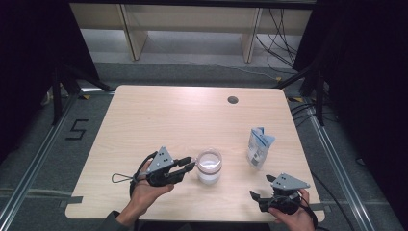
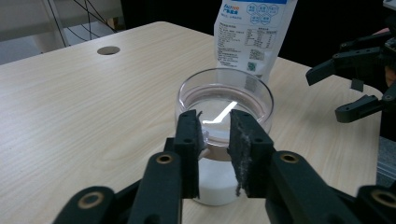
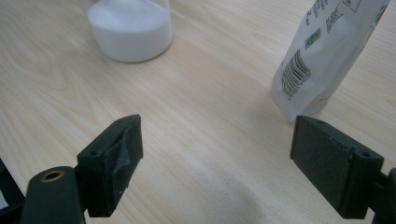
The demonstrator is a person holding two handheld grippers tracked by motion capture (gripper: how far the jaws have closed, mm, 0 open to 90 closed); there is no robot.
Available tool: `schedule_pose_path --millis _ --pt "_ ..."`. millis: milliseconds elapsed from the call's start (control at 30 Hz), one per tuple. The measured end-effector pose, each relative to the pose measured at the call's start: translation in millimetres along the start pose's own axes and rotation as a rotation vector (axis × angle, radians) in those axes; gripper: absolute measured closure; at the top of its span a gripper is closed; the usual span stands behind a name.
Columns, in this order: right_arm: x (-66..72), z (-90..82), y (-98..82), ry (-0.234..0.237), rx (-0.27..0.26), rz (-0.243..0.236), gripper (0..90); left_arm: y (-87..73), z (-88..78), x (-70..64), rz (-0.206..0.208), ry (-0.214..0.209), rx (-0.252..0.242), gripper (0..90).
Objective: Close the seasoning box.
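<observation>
A clear glass jar (image 1: 210, 166) partly filled with white powder stands near the table's front middle; it also appears as the jar (image 2: 224, 100) and the jar (image 3: 130, 28). My left gripper (image 1: 188, 165) sits at the jar's left side, open by a narrow gap, with its jaws close together at the near rim (image 2: 215, 135) and nothing between them. A white and blue pouch (image 1: 260, 147) stands upright to the right of the jar, seen too as the pouch (image 2: 254, 32) and the pouch (image 3: 327, 56). My right gripper (image 1: 262, 188) is wide open near the front right corner, short of the pouch (image 3: 217, 163).
The light wooden table (image 1: 159, 120) has a round cable hole (image 1: 233, 100) at the back right. Dark floor and metal rails surround it, and cables lie at the back right. The table's front edge is close under both hands.
</observation>
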State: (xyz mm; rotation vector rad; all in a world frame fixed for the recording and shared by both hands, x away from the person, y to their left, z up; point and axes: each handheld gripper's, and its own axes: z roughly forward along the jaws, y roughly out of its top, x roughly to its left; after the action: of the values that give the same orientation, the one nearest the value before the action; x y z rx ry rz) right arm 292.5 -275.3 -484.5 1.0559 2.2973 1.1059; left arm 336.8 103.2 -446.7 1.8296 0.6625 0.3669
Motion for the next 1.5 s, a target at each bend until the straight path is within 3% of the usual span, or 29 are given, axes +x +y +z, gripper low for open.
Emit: schedule_pose_path --millis 133,267,300,533,567,667,733,967,1067,1133,1167,1300,1367,1400,1500 --pt "-0.6 -0.2 0.2 -0.005 -0.003 -0.005 18.1 -1.5 -1.3 -1.3 -0.034 -0.031 0.008 60.2" --pt "-1.5 0.4 0.3 -0.006 -0.008 -0.001 18.0 -2.7 -3.5 -2.5 -0.044 -0.026 0.028 48.9" --pt "1.0 0.5 0.0 0.008 0.001 0.033 18.0 -3.8 -3.4 -2.0 -0.047 -0.030 0.018 47.1" --pt "0.0 0.5 0.7 0.013 -0.006 0.021 18.0 -12.5 -9.6 1.0 -0.060 0.003 0.054 33.7" --pt "-2.6 1.2 0.8 0.010 -0.009 -0.011 18.0 -14.0 -10.9 1.1 -0.062 0.009 0.061 32.2" --pt "-3.3 1.7 1.0 0.016 -0.012 -0.017 18.0 -19.6 -13.1 0.7 -0.062 0.018 0.083 28.7" --pt "-2.3 1.1 1.3 0.017 -0.011 -0.002 18.0 -23.7 -14.3 0.1 -0.060 0.027 0.093 28.1" --pt "-3.0 0.3 0.8 0.016 -0.016 -0.021 17.9 -31.3 -20.3 0.7 -0.071 0.032 0.106 24.1" --pt "-1.2 -1.7 0.2 0.014 -0.008 0.007 17.8 -34.3 -22.2 0.8 -0.077 0.029 0.105 24.0" --pt "-3.3 -0.1 0.5 0.022 -0.020 -0.011 17.7 -37.5 -23.6 0.7 -0.081 0.038 0.115 23.9" --pt "-1.4 -0.6 0.4 0.018 -0.013 0.010 17.7 -38.8 -23.9 0.3 -0.080 0.039 0.120 23.9" --pt "-1.3 1.5 2.2 0.016 -0.013 -0.022 17.7 -45.2 -25.7 -1.8 -0.064 0.037 0.133 23.7" --pt "-0.1 2.7 2.1 0.022 -0.010 -0.013 17.7 -48.5 -26.2 -2.9 -0.068 0.039 0.142 23.7" --pt "2.9 2.1 1.9 0.028 0.002 0.020 17.7 -50.2 -26.3 -3.8 -0.075 0.042 0.146 23.6" --pt "1.3 2.4 2.3 0.032 -0.008 0.005 17.6 -53.0 -26.1 -3.8 -0.065 0.038 0.155 23.5"
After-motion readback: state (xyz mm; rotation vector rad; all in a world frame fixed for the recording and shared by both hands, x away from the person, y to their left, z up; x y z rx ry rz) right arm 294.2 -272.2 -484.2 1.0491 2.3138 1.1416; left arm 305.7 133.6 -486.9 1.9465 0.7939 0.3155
